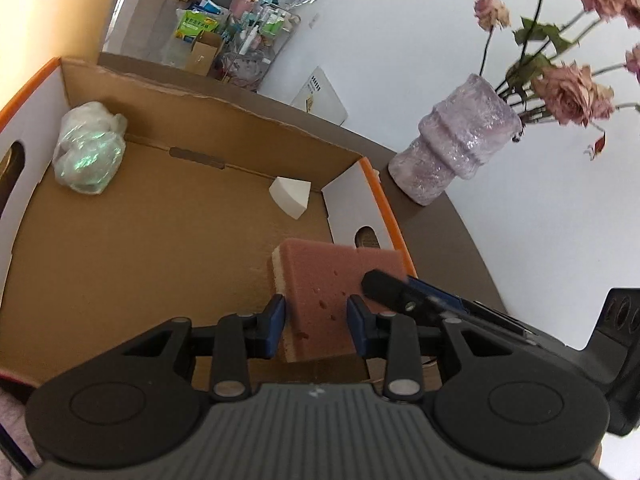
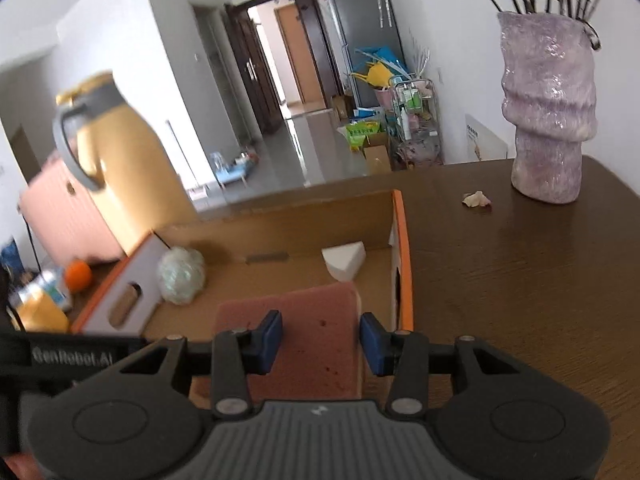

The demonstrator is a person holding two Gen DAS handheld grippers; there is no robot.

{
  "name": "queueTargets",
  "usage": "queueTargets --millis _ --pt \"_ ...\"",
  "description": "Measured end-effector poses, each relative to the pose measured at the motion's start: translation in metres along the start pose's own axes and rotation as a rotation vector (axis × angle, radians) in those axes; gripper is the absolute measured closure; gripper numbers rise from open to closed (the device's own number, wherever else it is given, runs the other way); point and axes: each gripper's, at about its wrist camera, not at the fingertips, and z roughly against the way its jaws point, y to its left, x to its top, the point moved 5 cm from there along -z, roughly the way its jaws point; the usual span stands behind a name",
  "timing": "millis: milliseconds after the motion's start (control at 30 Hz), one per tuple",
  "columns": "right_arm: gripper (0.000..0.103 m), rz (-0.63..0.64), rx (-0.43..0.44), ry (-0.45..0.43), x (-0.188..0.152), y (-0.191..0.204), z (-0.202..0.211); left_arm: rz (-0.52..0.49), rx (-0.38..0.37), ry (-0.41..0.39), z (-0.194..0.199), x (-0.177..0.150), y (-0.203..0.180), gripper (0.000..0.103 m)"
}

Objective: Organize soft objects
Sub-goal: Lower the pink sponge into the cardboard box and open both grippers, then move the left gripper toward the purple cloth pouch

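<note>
A pink sponge with a pale yellow layer (image 1: 320, 292) is held tilted over the near right corner of an open cardboard box (image 1: 160, 248). My left gripper (image 1: 316, 320) is shut on its near end. My right gripper's fingers (image 1: 384, 284) touch the sponge from the right. In the right wrist view the sponge (image 2: 304, 328) lies between and below the pads of my right gripper (image 2: 320, 344), with a gap on each side. A white foam wedge (image 1: 290, 196) and a bagged green bundle (image 1: 88, 152) lie in the box.
A purple vase (image 1: 452, 148) with dried roses stands on the dark wooden table (image 2: 520, 280) right of the box. A crumpled petal (image 2: 476, 199) lies near it. A yellow jug (image 2: 116, 160) and an orange (image 2: 78, 274) are left of the box.
</note>
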Motion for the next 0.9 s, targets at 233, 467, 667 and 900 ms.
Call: queueTargets --millis 233,467,667,900 --pt "0.055 0.069 -0.074 -0.027 -0.004 0.007 0.018 -0.083 0.026 0.020 0.005 -0.006 -0.013 0.065" --pt "0.043 0.152 -0.043 -0.139 0.009 0.025 0.101 -0.159 0.076 -0.115 0.083 -0.004 -0.039 0.055" --pt "0.018 0.286 -0.008 -0.273 -0.034 0.036 0.186 -0.299 0.252 -0.388 0.189 -0.047 -0.059 0.030" --pt "0.008 0.360 0.069 -0.382 -0.158 0.041 0.249 -0.383 0.360 -0.617 0.257 -0.166 -0.052 0.015"
